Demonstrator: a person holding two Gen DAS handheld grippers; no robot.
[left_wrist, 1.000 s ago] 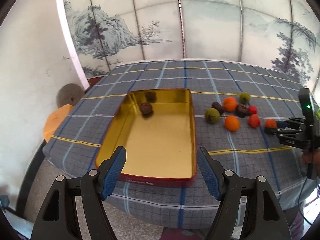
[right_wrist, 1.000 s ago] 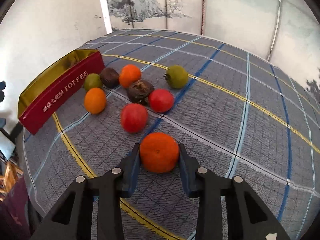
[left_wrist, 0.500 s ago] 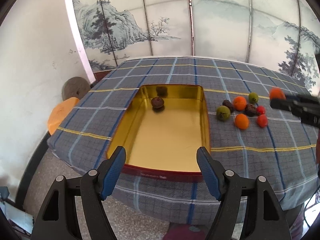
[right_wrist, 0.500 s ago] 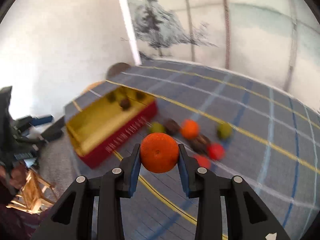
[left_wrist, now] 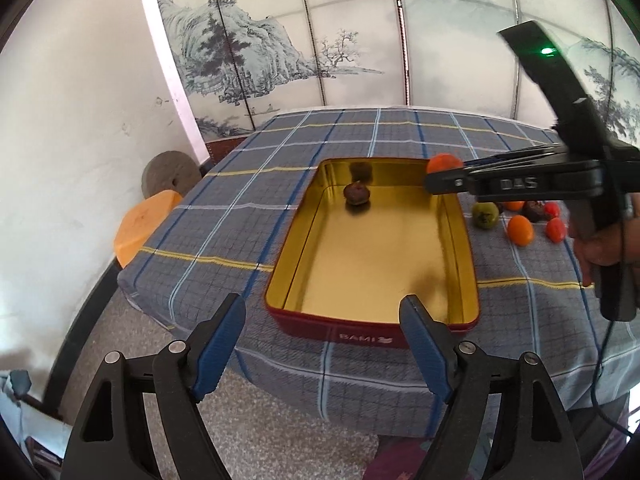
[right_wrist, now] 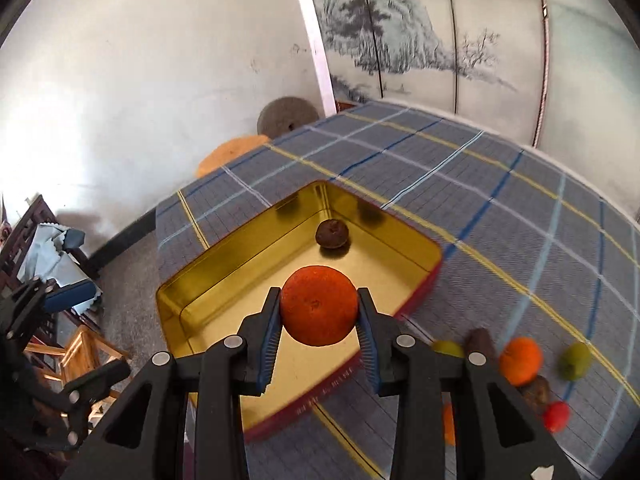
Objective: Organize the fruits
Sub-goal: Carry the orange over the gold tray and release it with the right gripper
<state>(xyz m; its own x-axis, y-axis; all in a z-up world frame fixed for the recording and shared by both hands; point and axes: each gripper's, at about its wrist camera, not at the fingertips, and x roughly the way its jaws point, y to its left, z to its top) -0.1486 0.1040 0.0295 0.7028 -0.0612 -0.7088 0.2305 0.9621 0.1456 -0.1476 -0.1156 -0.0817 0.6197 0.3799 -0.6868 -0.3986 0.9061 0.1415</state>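
Currently: right gripper clamped on orange fruit, above gold tin; brown fruit inside at 12 o'clock. Left gripper empty, jaws opening.

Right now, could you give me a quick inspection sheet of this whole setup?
Surface: checked tablecloth.
Job's things: gold tin holds one brown fruit; loose fruits lie beside it.
Clutter: nothing seen.
Grippers: right gripper shut on an orange above the tin; left gripper empty, fingers opening.
Cables: black cable hangs below the right hand.
Surroundings: painted screen, white wall, millstone, orange stool.
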